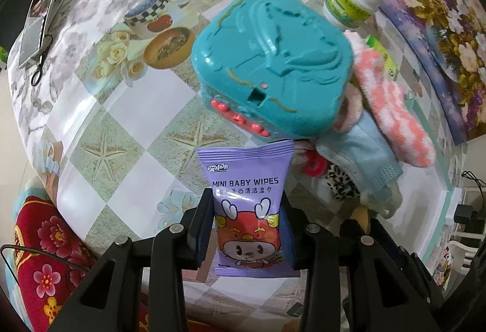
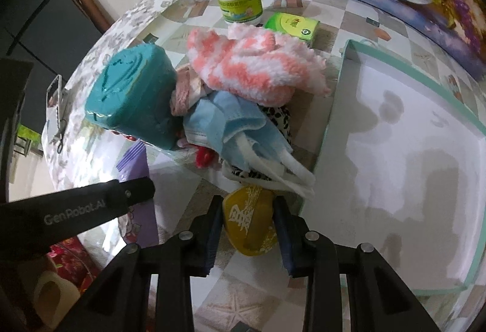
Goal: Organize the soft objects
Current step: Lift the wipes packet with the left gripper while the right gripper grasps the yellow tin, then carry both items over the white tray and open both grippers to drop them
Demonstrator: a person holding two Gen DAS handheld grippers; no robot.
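The left tongs (image 1: 247, 225) are closed on a purple foil packet of mini baby wipes (image 1: 247, 204), gripping its lower half from both sides above the near edge of the tabletop (image 1: 127, 156). The packet's long axis runs straight away from the tongs, its top seam pointing at the teal hard-plastic box with pink buttons (image 1: 273, 65). Right of that box lies the heap of soft things: a pink-and-white fluffy sock (image 2: 258, 71), a pale blue face mask (image 2: 234, 122) and a leopard-print cloth (image 2: 276, 116). The right tongs (image 2: 249, 222) are pinched on a small yellow soft pouch with white print (image 2: 249, 219), just beside the near corner of the white tray with a mint-green rim (image 2: 425, 80), whose visible floor is bare. The step in hand appears to be carrying two picked items; next, each likely needs swinging rightward over the tray rim and releasing.
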